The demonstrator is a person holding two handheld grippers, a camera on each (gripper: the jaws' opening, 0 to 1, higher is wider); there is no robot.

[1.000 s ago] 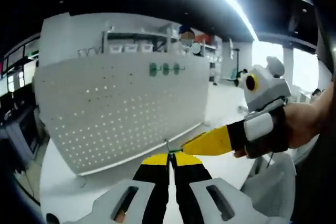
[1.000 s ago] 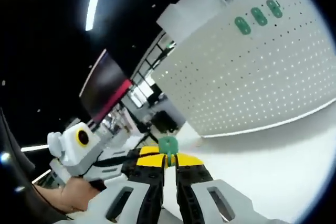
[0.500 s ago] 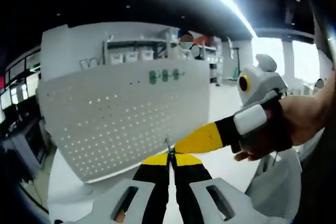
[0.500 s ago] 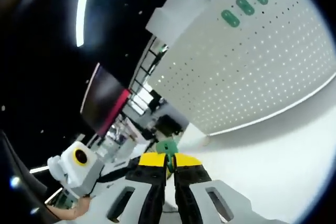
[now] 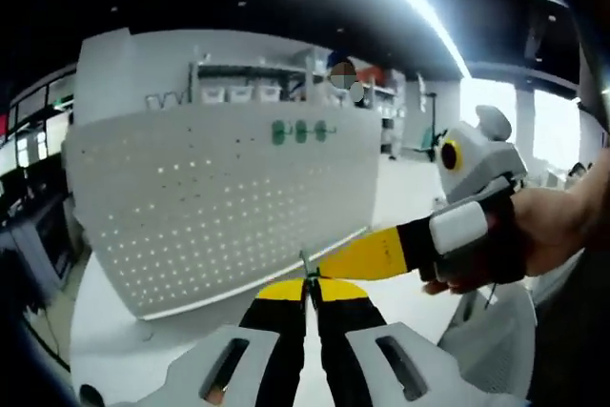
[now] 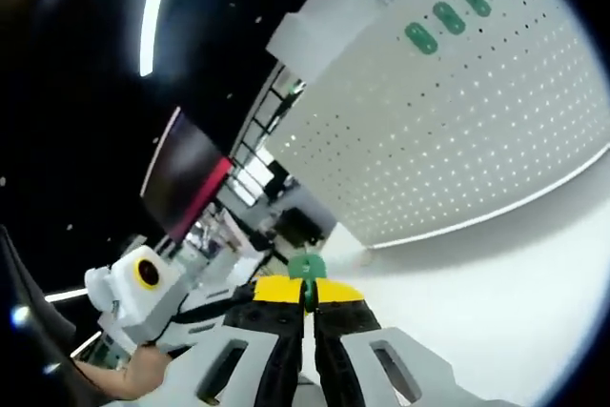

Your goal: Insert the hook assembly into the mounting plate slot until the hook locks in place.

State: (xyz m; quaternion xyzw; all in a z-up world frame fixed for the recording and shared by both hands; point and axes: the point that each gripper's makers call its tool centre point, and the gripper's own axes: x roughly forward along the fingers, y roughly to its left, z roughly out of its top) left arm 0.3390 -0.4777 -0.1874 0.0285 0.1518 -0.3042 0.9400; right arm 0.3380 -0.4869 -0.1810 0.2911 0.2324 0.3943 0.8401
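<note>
White bench (image 5: 124,340) carries your pegboard (image 5: 219,197). Right gripper (image 6: 307,295) pinches the green hook (image 6: 307,267); left gripper (image 5: 310,291) fingers press on its wire. Next, carry it to a slot.

The right tongs (image 5: 329,265) are easing back toward the 3 o'clock side of the left gripper view after reaching further in half a second ago, and the hand (image 5: 534,235) gripping them is settling lower again. In the right gripper view the left tongs (image 6: 214,302) are rising back up at 8 o'clock, after dipping. The green plate piece (image 6: 306,267) pinched by the right tongs is staying put. The pegboard (image 6: 457,131) is only shifting with the cameras.
</note>
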